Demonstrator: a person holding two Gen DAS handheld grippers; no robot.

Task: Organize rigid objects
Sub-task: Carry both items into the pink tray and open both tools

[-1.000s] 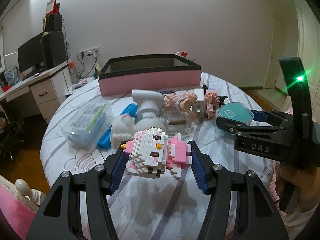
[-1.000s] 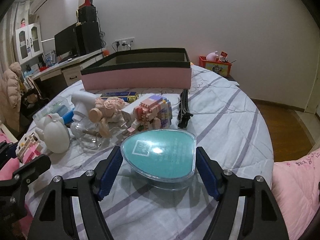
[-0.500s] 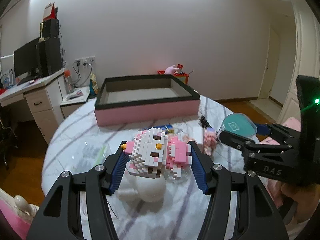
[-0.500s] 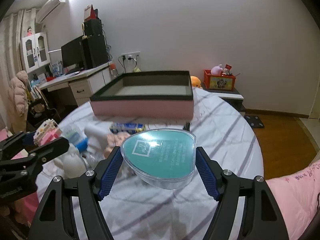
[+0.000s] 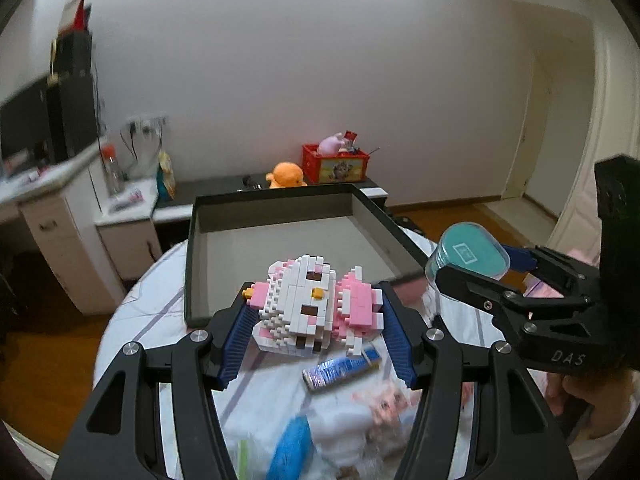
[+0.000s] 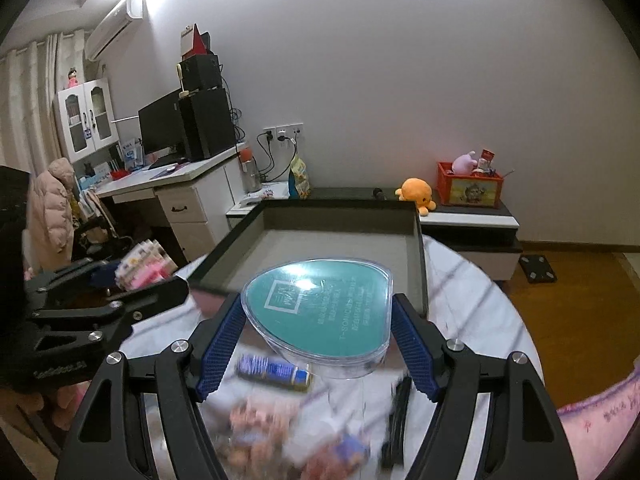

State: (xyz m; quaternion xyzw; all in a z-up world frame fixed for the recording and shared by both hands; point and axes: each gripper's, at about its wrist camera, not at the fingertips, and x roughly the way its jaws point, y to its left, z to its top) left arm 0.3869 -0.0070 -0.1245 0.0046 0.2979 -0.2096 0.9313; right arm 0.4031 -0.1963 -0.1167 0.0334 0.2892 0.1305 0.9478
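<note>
My left gripper [image 5: 316, 330] is shut on a white and pink brick-built cat figure [image 5: 316, 306], held in the air over the near edge of a large dark-rimmed box [image 5: 192, 264]. In the right wrist view my right gripper [image 6: 318, 338] is shut on a clear heart-shaped case with a teal insert [image 6: 320, 312], also lifted above the table in front of the same box [image 6: 418, 272]. Each gripper shows in the other's view: the right one [image 5: 472, 268] beside the box's right side, the left one [image 6: 140, 276] at the box's left corner.
Below the grippers the round table with a striped cloth [image 5: 152, 304] carries a blue rectangular pack [image 5: 340, 368], a blue object [image 5: 292, 444], a pink doll figure [image 5: 384, 400] and a black strip [image 6: 396, 412], all blurred. A desk [image 6: 188, 188] and a low cabinet [image 6: 472, 216] stand behind.
Both grippers rose and moved forward with their loads. The box now lies close below, its inside in view, and the table's loose objects have slid to the bottom of the views.
</note>
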